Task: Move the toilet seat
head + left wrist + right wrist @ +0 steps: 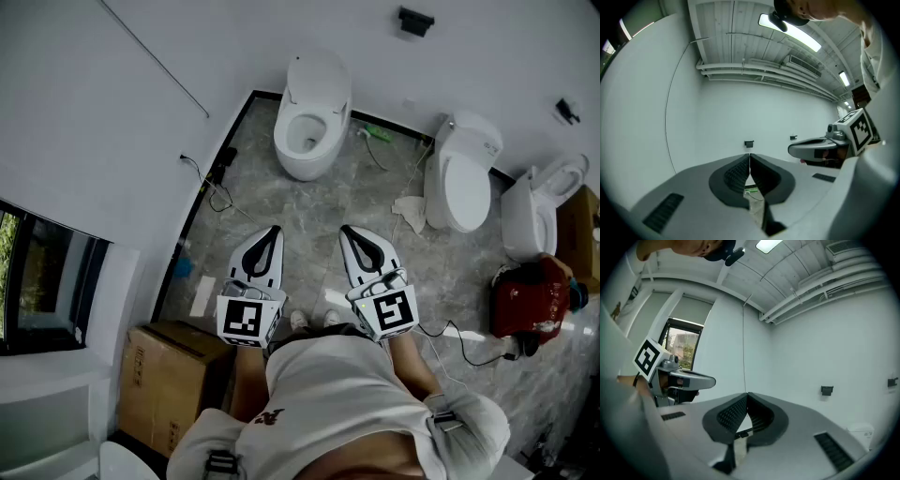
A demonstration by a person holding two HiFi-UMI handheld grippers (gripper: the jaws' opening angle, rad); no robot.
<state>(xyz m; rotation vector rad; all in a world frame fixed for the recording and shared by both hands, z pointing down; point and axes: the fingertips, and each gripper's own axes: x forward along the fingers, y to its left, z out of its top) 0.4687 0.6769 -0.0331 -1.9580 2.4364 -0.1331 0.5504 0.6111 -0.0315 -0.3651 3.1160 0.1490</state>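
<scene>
Both pairs of jaws are closed and empty; the left gripper (273, 230) and right gripper (346, 230) point level. The white oval toilet seat (287, 127) lies well ahead across the grey stone floor (347, 192), roughly midway between them, its long axis pointing away.

Left gripper (272, 232), right gripper (347, 231): white shells, black ribbed inner pads; black-and-white marker cube (246, 319) behind each gripper's jaws. Person: white sweatshirt (337, 394).

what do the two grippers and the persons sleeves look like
Both the left gripper and right gripper are white, tapered shells with black, ribbed pads inside a teardrop-shaped opening. Each carries a cube with black-and-white square markers. The person wears a white top with baggy sleeves.
</scene>
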